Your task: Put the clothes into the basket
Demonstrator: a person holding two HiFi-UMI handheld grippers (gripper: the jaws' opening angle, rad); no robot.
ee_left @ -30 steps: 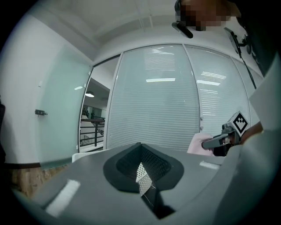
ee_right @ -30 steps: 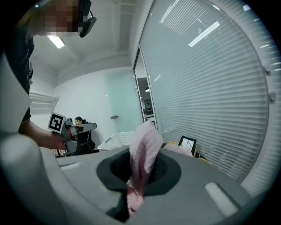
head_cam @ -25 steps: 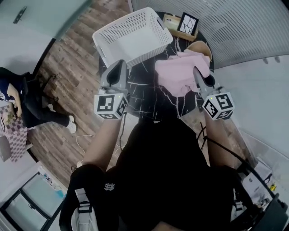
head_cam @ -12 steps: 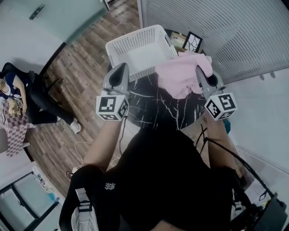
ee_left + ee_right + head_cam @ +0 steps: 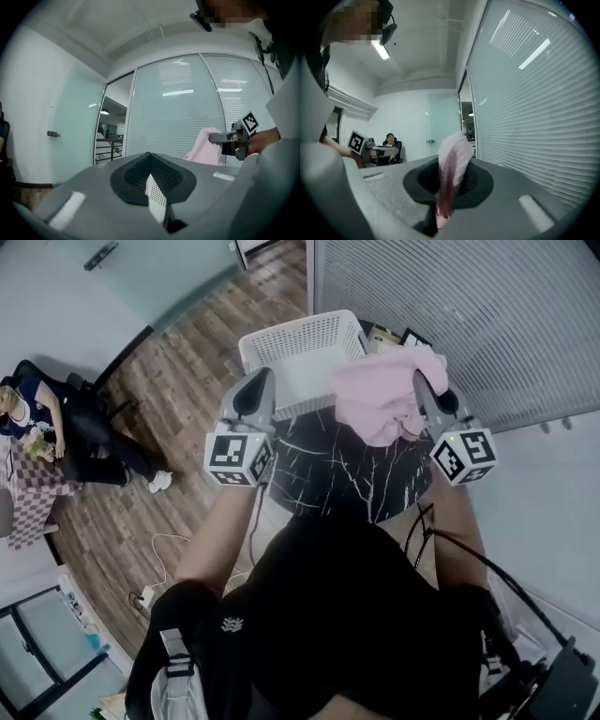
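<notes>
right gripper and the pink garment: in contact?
Touching. The right gripper view shows the pink garment pinched between the jaws of the right gripper, with cloth standing up out of them.

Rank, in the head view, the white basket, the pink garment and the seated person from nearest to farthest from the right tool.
1. Pink garment, clamped in the right tool.
2. White basket, just to its left.
3. Seated person, at the far left edge.

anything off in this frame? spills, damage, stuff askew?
Nothing stands out. The pink garment hangs bunched from the shut right gripper beside the white basket, which sits upright and looks empty. No spill or damage visible.
</notes>
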